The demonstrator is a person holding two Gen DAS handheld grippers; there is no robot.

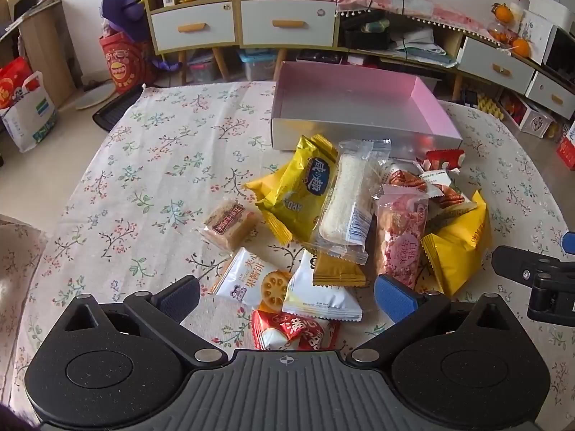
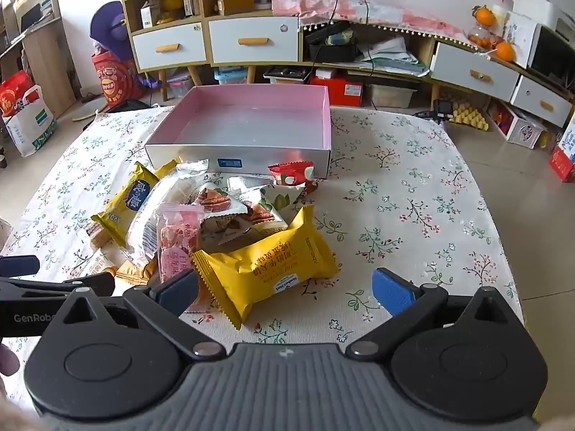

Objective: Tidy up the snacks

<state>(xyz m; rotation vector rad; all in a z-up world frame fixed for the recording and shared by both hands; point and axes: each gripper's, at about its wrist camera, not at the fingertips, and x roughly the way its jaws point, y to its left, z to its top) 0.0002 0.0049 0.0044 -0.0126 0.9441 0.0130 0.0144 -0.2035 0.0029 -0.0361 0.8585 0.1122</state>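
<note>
Between the left gripper [image 1: 287, 296] fingers, spread wide and gripping nothing, lies the near edge of the snack pile: a white jam-biscuit pack [image 1: 249, 280], a white pouch [image 1: 320, 296] and a red-and-white pack [image 1: 294, 330] closest to the camera. Right gripper [image 2: 285, 292] fingers also wide apart, empty, hovering over the near end of a big yellow pack [image 2: 267, 265]; that pack's long axis runs diagonally, from near-left to far-right in the right wrist view. Its left finger [image 2: 179, 292] sits in front of a pink nougat bar [image 2: 178, 242], contact unclear. That bar lies lengthwise, pointing away from the camera toward the box. Beside it on the left is a clear-wrapped white bar [image 1: 346, 204], long axis also near-to-far, tilted slightly, propped on other packs. Left of that is a yellow cracker pack [image 1: 305, 186] with a blue label, angled diagonally. A small tan cake square [image 1: 230, 224] lies apart at the pile's left edge. Pecan packets [image 2: 219, 203] are heaped in the pile's middle; a red pack [image 2: 293, 176] lies just beside the box's front wall. Behind the pile stands a pink-lined tray box [image 2: 329, 118], open top, nothing inside, on the floral-cloth worktop [image 2: 413, 197]. Cabinets with white drawers [image 2: 253, 39] stand beyond.
</note>
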